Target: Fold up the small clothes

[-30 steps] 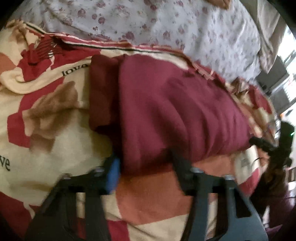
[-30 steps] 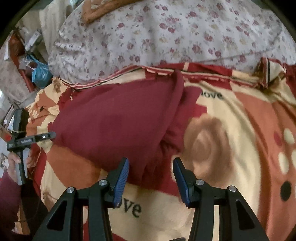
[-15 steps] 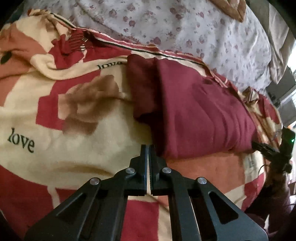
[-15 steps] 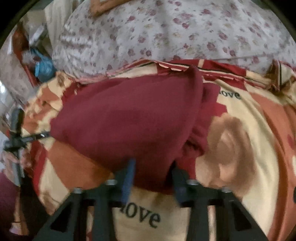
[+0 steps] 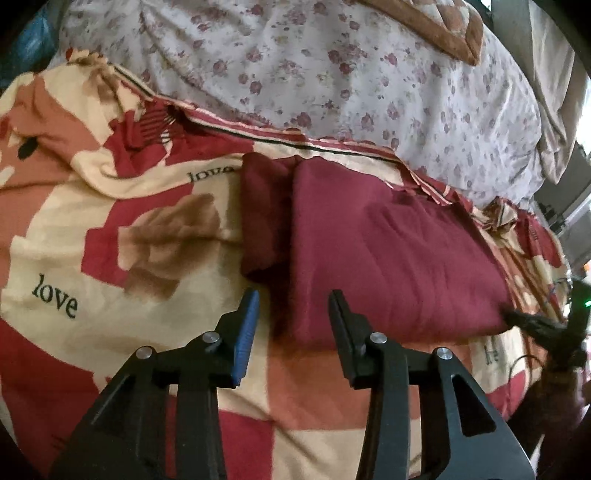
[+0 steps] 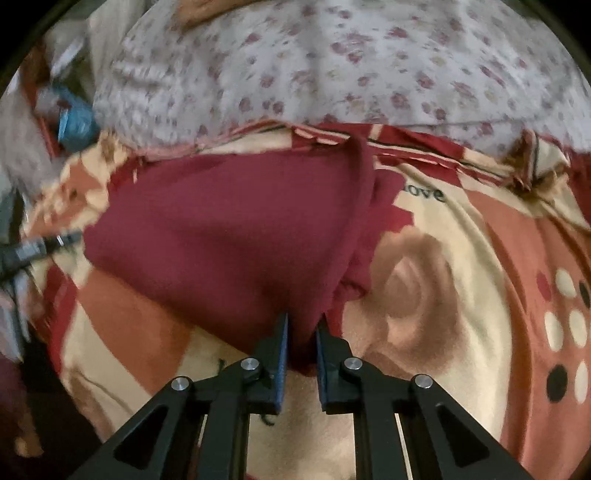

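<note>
A folded maroon garment (image 5: 388,254) lies on a red, cream and orange "love" blanket (image 5: 92,229). My left gripper (image 5: 293,306) is open, its fingers astride the garment's near left corner, empty. In the right wrist view the garment (image 6: 229,236) fills the middle, with a folded flap along its right side. My right gripper (image 6: 302,325) is shut on the garment's near edge, cloth bunched between its blue pads. The right gripper's tip (image 5: 524,321) also shows in the left wrist view, at the garment's right end.
A white floral bedsheet (image 5: 332,74) lies behind the blanket, with a brown quilted cushion (image 5: 436,26) at the back. A blue bag (image 6: 75,120) and clutter sit off the bed at the left. The left gripper's tip (image 6: 33,251) shows at the left edge.
My left gripper was open, shut briefly, and has opened again by the garment's corner. My right gripper moved forward and closed on the garment's near edge.
</note>
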Demonstrator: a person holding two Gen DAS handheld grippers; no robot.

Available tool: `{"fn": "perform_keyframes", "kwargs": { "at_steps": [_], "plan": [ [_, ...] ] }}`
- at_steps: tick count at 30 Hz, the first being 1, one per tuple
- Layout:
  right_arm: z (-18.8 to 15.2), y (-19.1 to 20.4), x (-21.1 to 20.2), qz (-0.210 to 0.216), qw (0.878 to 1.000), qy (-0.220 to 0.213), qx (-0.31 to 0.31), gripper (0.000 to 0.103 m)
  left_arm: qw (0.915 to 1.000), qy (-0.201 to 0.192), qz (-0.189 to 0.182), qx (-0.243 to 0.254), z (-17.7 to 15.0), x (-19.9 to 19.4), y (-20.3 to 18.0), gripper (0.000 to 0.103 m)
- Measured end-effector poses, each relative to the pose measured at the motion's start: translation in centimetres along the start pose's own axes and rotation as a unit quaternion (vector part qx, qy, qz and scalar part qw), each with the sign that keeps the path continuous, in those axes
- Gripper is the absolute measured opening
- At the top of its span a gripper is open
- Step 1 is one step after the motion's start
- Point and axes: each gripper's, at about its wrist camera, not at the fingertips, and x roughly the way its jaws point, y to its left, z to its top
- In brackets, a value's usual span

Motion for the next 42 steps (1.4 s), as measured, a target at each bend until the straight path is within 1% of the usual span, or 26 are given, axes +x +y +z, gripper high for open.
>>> {"fn": "perform_keyframes", "kwargs": {
  "at_steps": [1,2,3,7,11,12,13,14,15,18,19,21,23,25,30,35,38,42],
  "plan": [
    [0.1,-0.2,-0.7,-0.001,1.0,-0.006,0.008,0.021,1.0,-0.002,0.004,0.001,0.1,0.3,-0.3,0.038],
    [0.3,0.0,-1.3,-0.003,1.0,-0.014,0.009,0.03,1.0,-0.002,0.009,0.001,0.2,0.6,-0.7,0.038],
    [0.4,0.4,-1.9,-0.004,1.0,-0.022,0.005,0.033,0.9999,-0.001,0.013,-0.001,0.4,1.0,-1.0,0.038],
    [1.5,2.8,-2.6,0.003,0.999,-0.031,-0.023,0.033,0.9988,-0.01,0.048,0.001,0.6,2.1,-1.9,0.038],
    [3.4,6.0,-1.2,0.018,0.997,-0.033,-0.063,0.033,0.9973,-0.012,0.072,0.008,0.4,2.9,-2.1,0.039],
    [3.6,6.4,-0.8,0.021,0.997,-0.033,-0.068,0.033,0.9971,-0.01,0.075,0.008,0.3,3.2,-2.0,0.043],
    [4.2,7.3,0.1,0.024,0.996,-0.031,-0.077,0.033,0.9968,-0.008,0.079,0.006,0.2,3.5,-1.8,0.05],
    [4.6,7.8,0.8,0.023,0.996,-0.029,-0.081,0.033,0.9966,-0.007,0.082,0.003,0.1,3.8,-1.6,0.053],
    [5.0,8.3,1.7,0.022,0.996,-0.027,-0.083,0.033,0.9965,-0.008,0.083,0.001,0.0,4.0,-1.5,0.058],
    [6.2,9.6,4.5,0.025,0.996,-0.016,-0.086,0.033,0.9965,-0.005,0.084,0.002,-0.1,4.5,-1.1,0.062],
    [6.4,10.0,5.2,0.023,0.996,-0.014,-0.089,0.033,0.9964,-0.006,0.085,0.001,-0.2,4.7,-0.9,0.067],
    [7.1,10.7,7.0,0.018,0.995,-0.007,-0.094,0.033,0.9961,-0.009,0.088,0.001,-0.2,4.8,-0.8,0.072],
    [7.6,11.2,8.4,0.019,0.995,0.0,-0.094,0.033,0.9966,-0.006,0.082,-0.003,-0.2,5.0,-0.6,0.073],
    [8.1,11.9,9.6,0.015,0.995,0.004,-0.097,0.033,0.9967,-0.004,0.081,-0.008,-0.2,5.3,-0.3,0.079],
    [9.5,13.1,12.0,0.0,0.994,0.005,-0.11,0.035,0.9969,-0.005,0.078,-0.003,-0.1,5.6,-0.2,0.082],
    [10.9,13.7,13.2,-0.014,0.993,0.007,-0.115,0.036,0.9974,0.001,0.072,-0.011,0.0,5.8,0.1,0.084],
    [11.5,14.2,13.4,-0.024,0.992,0.012,-0.12,0.037,0.9976,-0.003,0.069,-0.009,-0.1,5.7,0.1,0.085],
    [12.0,15.3,12.2,-0.007,0.992,0.002,-0.127,0.037,0.9979,-0.003,0.064,-0.011,-0.1,5.3,0.2,0.085]
  ]
}}
